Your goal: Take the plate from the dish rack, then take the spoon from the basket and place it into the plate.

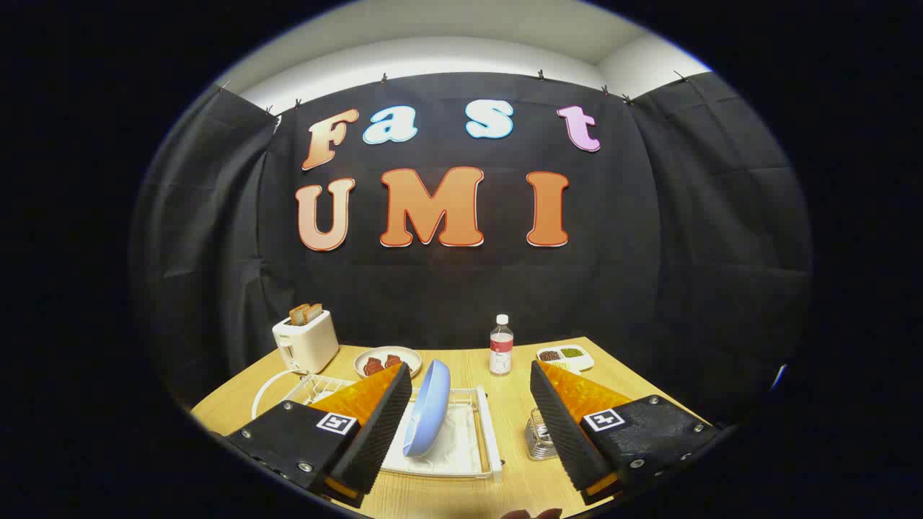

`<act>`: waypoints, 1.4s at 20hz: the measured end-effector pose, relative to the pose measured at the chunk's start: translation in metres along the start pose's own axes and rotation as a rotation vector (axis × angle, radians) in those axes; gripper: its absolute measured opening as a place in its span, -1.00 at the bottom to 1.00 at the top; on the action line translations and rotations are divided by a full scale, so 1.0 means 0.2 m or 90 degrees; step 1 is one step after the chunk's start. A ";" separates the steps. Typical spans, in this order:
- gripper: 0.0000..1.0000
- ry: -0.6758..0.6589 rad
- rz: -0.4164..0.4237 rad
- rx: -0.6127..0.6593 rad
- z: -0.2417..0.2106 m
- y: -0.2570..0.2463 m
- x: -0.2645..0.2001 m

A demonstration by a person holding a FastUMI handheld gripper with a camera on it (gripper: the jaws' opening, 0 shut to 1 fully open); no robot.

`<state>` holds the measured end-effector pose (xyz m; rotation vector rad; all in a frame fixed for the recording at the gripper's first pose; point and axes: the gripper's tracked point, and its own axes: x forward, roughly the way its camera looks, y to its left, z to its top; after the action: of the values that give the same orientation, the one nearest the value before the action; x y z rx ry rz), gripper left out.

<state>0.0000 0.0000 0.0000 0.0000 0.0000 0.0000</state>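
The tool [472, 393] hangs above the wooden table [627, 382] with its two fingers spread wide and holding nothing. Each finger has a ribbed black pad and an orange side. Between them, nearer the left finger [375, 425], a blue plate [427, 418] stands on edge in the white dish rack [490, 440]; whether the pad touches the plate cannot be told. Just inside the right finger [566, 425] sits a small wire basket [539, 436], partly hidden by that finger; the spoon cannot be made out in it. Beyond the fingers a white toaster [306, 340] with two slices in its slots stands at the table's far left. Beside it is a pale plate with reddish-brown pieces [388, 360]. Further right stand a clear bottle with a white cap [501, 346] and a white tray of dark and green bits [564, 356].
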 end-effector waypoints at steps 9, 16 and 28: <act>0.96 -0.018 -0.059 0.031 0.10 -0.05 -0.11; 0.96 -0.006 -0.045 0.023 0.06 0.04 -0.13; 0.96 0.103 -0.012 -0.021 -0.14 0.21 0.12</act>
<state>0.0239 0.0422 -0.0287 -0.0326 0.1617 -0.0186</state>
